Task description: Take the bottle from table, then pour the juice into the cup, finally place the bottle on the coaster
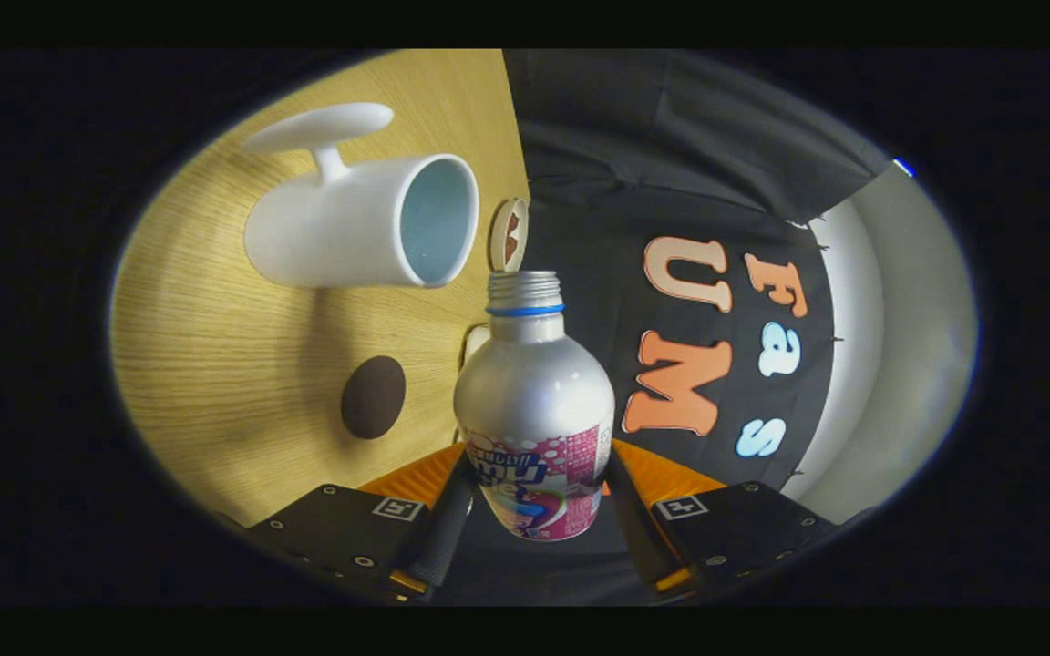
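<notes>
Gripper view, rolled hard to one side: the wooden surface (215,364) stands like a wall on one side, the black cloth booth wall (671,182) on the other.

Tool (534,497) pinches a silver bottle (534,392) between its two fingers (447,528), one finger against each flank of the lower, labelled body. Both fingers press on it. Bottle is off the surface, carried in the grip.

Bottle: metallic silver shoulder, pink and white printed label around the lower part, blue ring below a threaded neck. Cap is off; the mouth is open. Contents cannot be seen through the wall.

White cup (361,223) stands on the surface beyond the bottle's mouth and off to the side of it, near but apart. Its handle points away from the bottle. Open rim faces the booth wall side; pale bluish interior, no liquid that I can make out.

Small round coaster (508,235) with a light rim and a brown cut-out pattern lies on the surface just beyond the bottle neck, close beside the cup's rim, at the surface's far edge.

Dark brown oval disc (373,397) lies flat on the surface beside the bottle's body, well apart from the cup.
</notes>
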{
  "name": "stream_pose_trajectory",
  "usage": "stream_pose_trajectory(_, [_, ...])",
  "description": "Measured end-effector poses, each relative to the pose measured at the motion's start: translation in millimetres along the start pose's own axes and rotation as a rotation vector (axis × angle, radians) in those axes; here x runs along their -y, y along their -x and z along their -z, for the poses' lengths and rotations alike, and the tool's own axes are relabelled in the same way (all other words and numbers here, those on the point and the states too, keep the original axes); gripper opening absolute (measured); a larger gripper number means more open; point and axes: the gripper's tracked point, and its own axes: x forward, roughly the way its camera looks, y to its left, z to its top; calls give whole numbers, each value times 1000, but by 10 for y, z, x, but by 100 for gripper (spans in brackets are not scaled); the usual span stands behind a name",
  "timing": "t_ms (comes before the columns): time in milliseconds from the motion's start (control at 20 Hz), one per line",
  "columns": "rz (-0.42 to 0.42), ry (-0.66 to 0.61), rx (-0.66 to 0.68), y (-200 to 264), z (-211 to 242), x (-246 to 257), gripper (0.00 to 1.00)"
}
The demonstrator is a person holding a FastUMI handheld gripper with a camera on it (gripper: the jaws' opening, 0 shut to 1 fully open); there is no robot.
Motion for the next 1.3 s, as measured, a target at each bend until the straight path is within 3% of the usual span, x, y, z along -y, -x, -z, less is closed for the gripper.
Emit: stream_pose_trajectory(1300, [78, 114, 31, -57, -73, 361, 76])
